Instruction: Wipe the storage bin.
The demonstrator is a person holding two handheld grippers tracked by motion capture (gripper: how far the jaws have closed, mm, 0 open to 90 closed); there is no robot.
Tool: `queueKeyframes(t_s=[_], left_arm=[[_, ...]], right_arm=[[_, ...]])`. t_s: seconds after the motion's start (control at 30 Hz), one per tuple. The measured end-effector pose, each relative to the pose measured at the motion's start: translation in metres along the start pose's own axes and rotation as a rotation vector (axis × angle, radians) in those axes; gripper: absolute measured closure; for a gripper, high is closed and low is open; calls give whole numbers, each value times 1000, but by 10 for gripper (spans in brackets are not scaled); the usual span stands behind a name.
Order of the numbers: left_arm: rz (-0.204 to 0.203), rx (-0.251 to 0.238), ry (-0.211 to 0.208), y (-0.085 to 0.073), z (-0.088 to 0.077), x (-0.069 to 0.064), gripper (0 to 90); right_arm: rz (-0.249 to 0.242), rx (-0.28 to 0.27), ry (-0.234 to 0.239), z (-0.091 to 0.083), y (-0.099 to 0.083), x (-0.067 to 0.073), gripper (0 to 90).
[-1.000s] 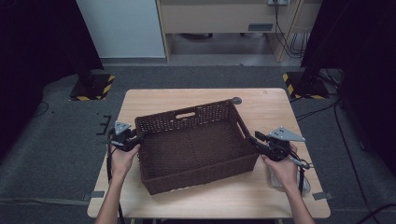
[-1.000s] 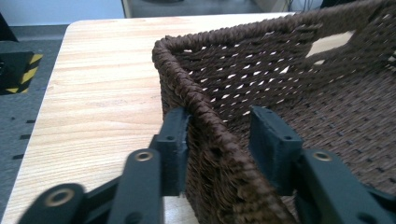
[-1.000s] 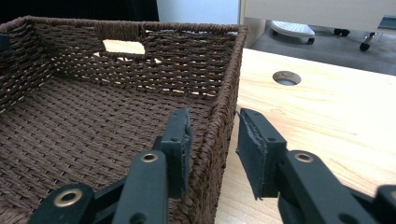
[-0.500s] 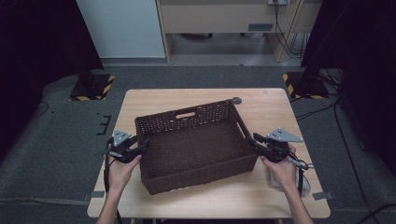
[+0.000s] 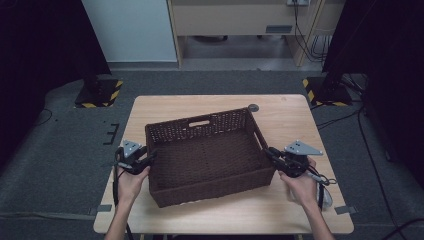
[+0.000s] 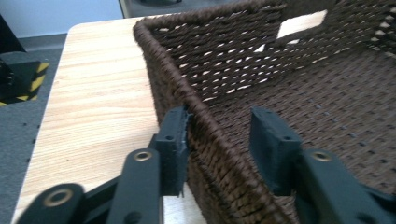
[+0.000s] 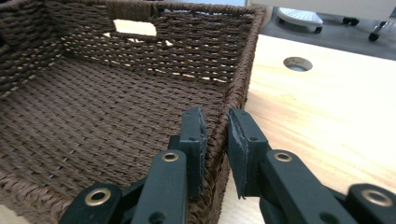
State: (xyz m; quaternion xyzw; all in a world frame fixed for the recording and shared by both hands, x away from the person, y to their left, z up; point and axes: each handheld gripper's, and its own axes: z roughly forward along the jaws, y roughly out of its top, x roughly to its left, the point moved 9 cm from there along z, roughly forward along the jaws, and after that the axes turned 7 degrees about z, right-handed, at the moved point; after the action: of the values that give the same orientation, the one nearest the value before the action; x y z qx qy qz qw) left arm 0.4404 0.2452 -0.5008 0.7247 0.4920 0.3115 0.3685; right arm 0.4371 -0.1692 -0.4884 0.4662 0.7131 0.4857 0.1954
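Down at the near edge of the table point(image 5: 300, 107), two forearms are coming in, one on each side of the big brown woven basket point(image 5: 207, 152). The right gripper point(image 5: 271, 151) is pinching the basket's right wall, one jaw inside and one outside, pads pressing the rim. The left gripper point(image 5: 149, 158) is straddling the left wall: its jaws have just been closing, the outer pad is touching the weave, the inner one is standing off it, so nothing is clamped there yet.

The basket is sitting slightly askew in the middle of the table, nothing lying inside it, its far wall showing a cut-out handle point(image 5: 199, 122). Just past its far right corner, a round hole point(image 5: 253, 106) is sitting in the tabletop.

Beyond the far edge, yellow-and-black striped stand bases point(image 5: 100, 95) are flanking the floor, with a pale panel point(image 5: 130, 30) behind them.
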Motion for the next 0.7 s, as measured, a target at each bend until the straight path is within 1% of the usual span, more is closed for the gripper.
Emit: queueKeyframes(t_s=[0.03, 0.1, 0.13, 0.23, 0.27, 0.3, 0.33, 0.37, 0.4, 0.43, 0.5, 0.57, 0.6, 0.67, 0.7], left_arm=[[-14, 2, -4, -1, 1, 1, 585], [-24, 7, -9, 0, 3, 2, 593], [-18, 9, -6, 1, 5, 3, 600], [-22, -3, -5, 3, 10, 6, 614], [-20, -10, -10, 4, 12, 7, 629], [-24, -19, -28, 6, 16, 9, 632], [-24, -19, -28, 6, 16, 9, 635], [-15, -24, -50, 9, 21, 11, 637], [-15, -24, -50, 9, 21, 11, 638], [6, -21, -64, 12, 26, 13, 640], [32, -13, -74, 15, 31, 15, 644], [40, -9, -88, 17, 34, 16, 644], [34, -12, -91, 18, 35, 16, 644], [35, -13, -93, 17, 34, 16, 640], [24, -21, -87, 17, 33, 16, 629]], right_arm=[[3, 4, 6, -1, 0, 1, 763], [8, 3, 10, -1, 1, 1, 731], [4, -15, 14, 0, 3, 2, 707], [3, -24, 9, 1, 6, 2, 684], [1, -44, 3, 2, 9, 1, 640], [3, -46, 0, 2, 10, 0, 633], [3, -46, 0, 2, 10, 0, 633], [16, -57, -5, 3, 12, -4, 616], [20, -55, -4, 3, 12, -4, 612], [29, -61, -6, 4, 12, -5, 609], [37, -70, -6, 5, 13, -6, 598], [37, -69, -8, 8, 13, -7, 583], [39, -66, -11, 10, 13, -7, 583], [31, -58, -15, 14, 11, -7, 591], [22, -48, -14, 17, 10, -7, 604]])
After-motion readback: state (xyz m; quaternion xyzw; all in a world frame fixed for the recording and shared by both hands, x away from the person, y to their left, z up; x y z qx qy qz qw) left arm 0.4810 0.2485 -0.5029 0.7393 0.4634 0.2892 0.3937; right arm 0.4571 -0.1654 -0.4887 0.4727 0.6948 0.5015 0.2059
